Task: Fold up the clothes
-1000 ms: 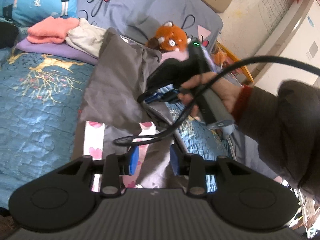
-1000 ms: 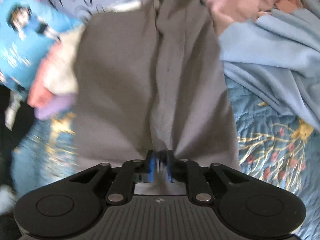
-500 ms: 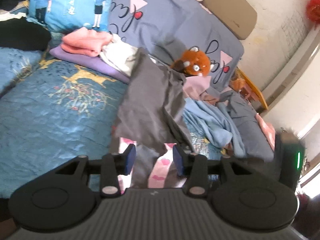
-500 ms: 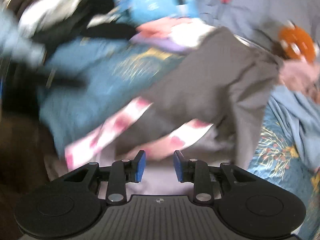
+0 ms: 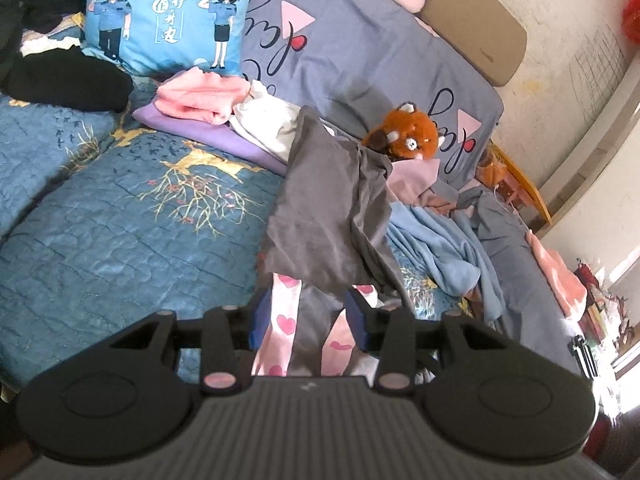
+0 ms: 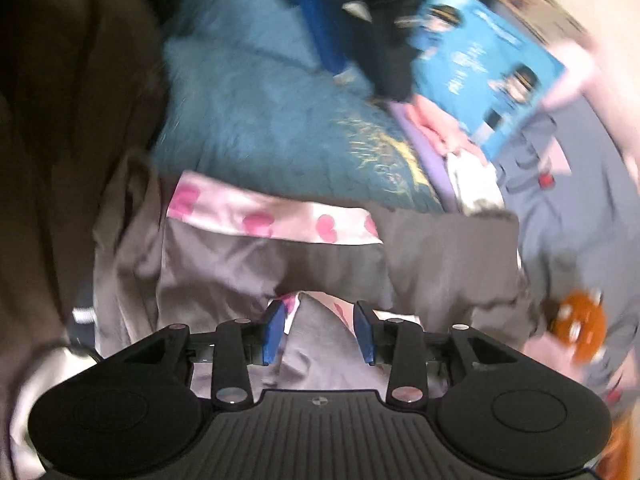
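Ahead of both spread grippers, left gripper and right gripper, lies the grey garment, half folded; a fresh edge likely needs pinching.

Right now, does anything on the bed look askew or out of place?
Yes. The grey garment lies crumpled, one edge bunched over the pink heart-print lining, not flat for folding. Unfolded blue clothing is heaped beside it. Both grippers are open.

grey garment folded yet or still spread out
Partly folded: the grey garment lies doubled over itself on the bed, pink heart lining exposed.
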Tool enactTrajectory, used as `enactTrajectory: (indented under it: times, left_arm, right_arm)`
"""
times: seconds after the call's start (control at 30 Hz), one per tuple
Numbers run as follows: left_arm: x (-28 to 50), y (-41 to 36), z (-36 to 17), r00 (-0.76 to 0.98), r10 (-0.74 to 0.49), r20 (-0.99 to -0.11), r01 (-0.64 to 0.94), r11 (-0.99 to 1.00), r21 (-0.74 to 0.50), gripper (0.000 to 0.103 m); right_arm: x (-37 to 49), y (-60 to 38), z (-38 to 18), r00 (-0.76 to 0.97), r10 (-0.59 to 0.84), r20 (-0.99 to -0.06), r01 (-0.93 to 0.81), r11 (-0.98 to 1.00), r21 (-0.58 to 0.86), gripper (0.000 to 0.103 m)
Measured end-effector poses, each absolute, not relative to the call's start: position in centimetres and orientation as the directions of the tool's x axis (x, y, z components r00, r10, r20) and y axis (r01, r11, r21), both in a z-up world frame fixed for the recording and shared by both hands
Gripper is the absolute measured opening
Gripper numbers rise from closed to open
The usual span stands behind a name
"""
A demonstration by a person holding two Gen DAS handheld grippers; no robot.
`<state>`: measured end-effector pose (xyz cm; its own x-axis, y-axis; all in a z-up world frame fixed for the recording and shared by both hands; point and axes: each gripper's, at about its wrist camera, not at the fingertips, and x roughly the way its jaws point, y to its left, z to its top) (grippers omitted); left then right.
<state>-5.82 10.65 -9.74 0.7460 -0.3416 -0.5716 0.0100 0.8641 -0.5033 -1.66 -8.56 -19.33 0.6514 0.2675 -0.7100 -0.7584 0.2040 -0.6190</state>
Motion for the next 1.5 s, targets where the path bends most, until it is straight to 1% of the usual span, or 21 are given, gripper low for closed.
enactTrajectory:
  times: [0.07, 0.13, 0.17, 0.37, 0.57, 0.6, 0.67, 0.93, 1.03, 1.07, 1.1, 1.17, 1.2, 1.23, 1.27, 1.3, 1.33, 1.4, 1.43, 1.5]
  left_arm:
    - [-6.0, 10.4, -9.6, 0.747, -0.337, -0.573, 0.016, 0.871, -0.491, 0.049]
    - [-6.1, 10.1, -9.5, 0.746, -0.338, -0.573, 0.022, 0.873, -0.487, 0.049]
    - [-6.2, 10.1, -9.4, 0.747, -0.338, -0.573, 0.023, 0.873, -0.486, 0.049]
    - [-6.2, 10.7, -9.8, 0.744, -0.338, -0.576, 0.007, 0.867, -0.499, 0.049]
    - [-6.1, 11.6, -10.1, 0.748, -0.336, -0.573, -0.012, 0.856, -0.517, 0.049]
    - [-6.1, 11.7, -10.1, 0.749, -0.334, -0.572, -0.015, 0.855, -0.518, 0.049]
    - [-6.2, 12.0, -10.1, 0.753, -0.327, -0.571, -0.023, 0.854, -0.520, 0.052]
    - [-6.7, 13.2, -10.4, 0.763, -0.292, -0.577, -0.066, 0.853, -0.519, 0.052]
    - [-6.5, 13.6, -10.9, 0.753, -0.285, -0.594, -0.089, 0.849, -0.521, 0.052]
    - [-6.4, 13.6, -11.1, 0.749, -0.284, -0.599, -0.093, 0.849, -0.519, 0.052]
    - [-6.4, 13.5, -11.2, 0.746, -0.281, -0.604, -0.094, 0.853, -0.513, 0.052]
    - [-6.3, 13.3, -11.4, 0.738, -0.276, -0.616, -0.093, 0.863, -0.497, 0.052]
    - [-6.3, 13.2, -11.5, 0.733, -0.274, -0.623, -0.091, 0.868, -0.488, 0.054]
    - [-6.1, 13.1, -11.8, 0.724, -0.271, -0.635, -0.093, 0.873, -0.479, 0.057]
    - [-6.0, 12.9, -12.0, 0.714, -0.269, -0.647, -0.095, 0.877, -0.470, 0.060]
    - [-5.7, 12.7, -12.3, 0.694, -0.271, -0.667, -0.095, 0.884, -0.458, 0.060]
    - [-5.4, 12.5, -12.6, 0.673, -0.273, -0.687, -0.094, 0.890, -0.446, 0.060]
    - [-4.9, 12.1, -13.2, 0.633, -0.268, -0.726, -0.097, 0.904, -0.417, 0.060]
    - [-4.9, 12.1, -13.4, 0.629, -0.264, -0.731, -0.104, 0.903, -0.416, 0.060]
    - [-4.8, 12.0, -13.7, 0.622, -0.256, -0.740, -0.120, 0.903, -0.413, 0.060]
  right_arm:
    - [-1.5, -8.2, -19.8, 0.632, 0.262, -0.729, -0.774, 0.157, -0.614, 0.033]
    - [-1.2, -8.8, -18.6, 0.609, 0.296, -0.736, -0.793, 0.250, -0.556, 0.019]
    - [-1.0, -9.1, -17.9, 0.599, 0.313, -0.737, -0.799, 0.295, -0.524, 0.007]
    - [0.0, -11.0, -14.2, 0.545, 0.422, -0.725, -0.796, 0.531, -0.289, 0.007]
    - [1.0, -12.9, -10.5, 0.512, 0.530, -0.677, -0.724, 0.690, -0.007, 0.007]
    - [1.1, -12.8, -10.9, 0.492, 0.545, -0.679, -0.718, 0.695, 0.037, 0.007]
    - [1.5, -12.7, -11.5, 0.454, 0.575, -0.681, -0.702, 0.702, 0.125, 0.007]
    - [3.0, -12.3, -14.1, 0.309, 0.699, -0.645, -0.579, 0.676, 0.456, 0.008]
    - [3.9, -12.6, -16.7, 0.287, 0.691, -0.663, -0.483, 0.702, 0.523, 0.017]
    - [3.9, -12.9, -17.1, 0.279, 0.698, -0.659, -0.475, 0.697, 0.537, 0.026]
    - [3.7, -12.9, -17.0, 0.275, 0.706, -0.653, -0.482, 0.689, 0.542, 0.030]
    - [3.2, -13.5, -16.1, 0.300, 0.720, -0.626, -0.512, 0.675, 0.531, 0.031]
    - [2.9, -13.9, -15.3, 0.327, 0.726, -0.605, -0.534, 0.670, 0.516, 0.035]
    - [2.6, -14.8, -14.6, 0.362, 0.725, -0.586, -0.544, 0.674, 0.499, 0.038]
    - [2.4, -15.7, -13.9, 0.402, 0.702, -0.588, -0.546, 0.700, 0.461, 0.043]
    - [2.1, -16.6, -13.3, 0.442, 0.677, -0.589, -0.545, 0.724, 0.423, 0.046]
    - [1.9, -17.5, -12.6, 0.481, 0.651, -0.588, -0.543, 0.747, 0.384, 0.046]
    - [1.3, -18.6, -12.2, 0.518, 0.590, -0.619, -0.549, 0.784, 0.288, 0.046]
    - [0.8, -18.8, -12.3, 0.526, 0.559, -0.641, -0.567, 0.792, 0.226, 0.046]
    - [-0.2, -18.3, -12.6, 0.516, 0.540, -0.665, -0.624, 0.769, 0.141, 0.046]
